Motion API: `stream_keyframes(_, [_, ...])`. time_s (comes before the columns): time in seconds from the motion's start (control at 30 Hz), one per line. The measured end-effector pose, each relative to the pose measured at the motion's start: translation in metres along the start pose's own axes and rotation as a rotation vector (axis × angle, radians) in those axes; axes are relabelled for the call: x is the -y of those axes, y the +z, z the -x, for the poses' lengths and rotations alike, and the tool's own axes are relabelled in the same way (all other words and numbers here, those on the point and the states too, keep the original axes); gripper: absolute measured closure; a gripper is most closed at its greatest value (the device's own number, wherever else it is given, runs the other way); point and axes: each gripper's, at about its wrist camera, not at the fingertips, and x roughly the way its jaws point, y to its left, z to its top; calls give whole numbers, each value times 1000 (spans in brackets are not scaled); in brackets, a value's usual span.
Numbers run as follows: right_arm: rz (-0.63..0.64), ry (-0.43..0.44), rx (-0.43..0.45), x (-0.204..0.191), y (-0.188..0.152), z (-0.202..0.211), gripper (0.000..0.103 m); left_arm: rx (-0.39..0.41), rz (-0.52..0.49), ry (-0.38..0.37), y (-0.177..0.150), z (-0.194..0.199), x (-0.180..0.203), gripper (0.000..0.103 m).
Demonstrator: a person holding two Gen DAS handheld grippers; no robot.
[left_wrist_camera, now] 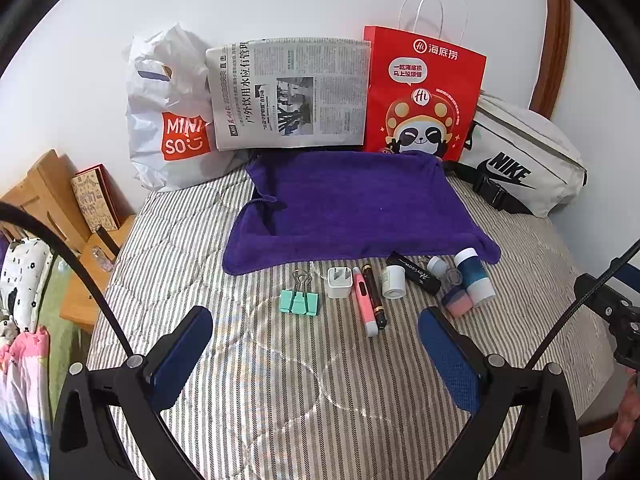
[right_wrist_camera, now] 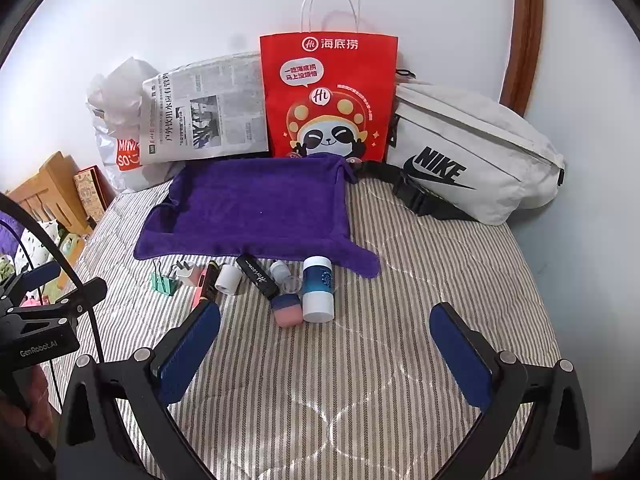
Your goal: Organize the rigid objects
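Both grippers, left (left_wrist_camera: pixel 316 330) and right (right_wrist_camera: pixel 326 326), hang spread wide and empty above the striped quilt (right_wrist_camera: pixel 420 280). The small items lie in a row along the near edge of the purple towel (left_wrist_camera: pixel 344 204): clip (left_wrist_camera: pixel 300 300), plug (left_wrist_camera: pixel 338 282), 2 pens (left_wrist_camera: pixel 370 300), bottle (right_wrist_camera: pixel 317 294).

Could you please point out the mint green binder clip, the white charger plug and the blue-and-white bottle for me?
Mint green binder clip (left_wrist_camera: pixel 299 302): left wrist view, on its green body.
White charger plug (left_wrist_camera: pixel 338 283): left wrist view, on its top face.
Blue-and-white bottle (right_wrist_camera: pixel 317 280): right wrist view, on its blue middle band.
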Motion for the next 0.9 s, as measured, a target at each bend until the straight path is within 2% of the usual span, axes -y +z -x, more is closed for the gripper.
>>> stream_keyframes(0.9, [-8,5,1,0,-1,3,0,-5,-6,12,-4,2,1,0])
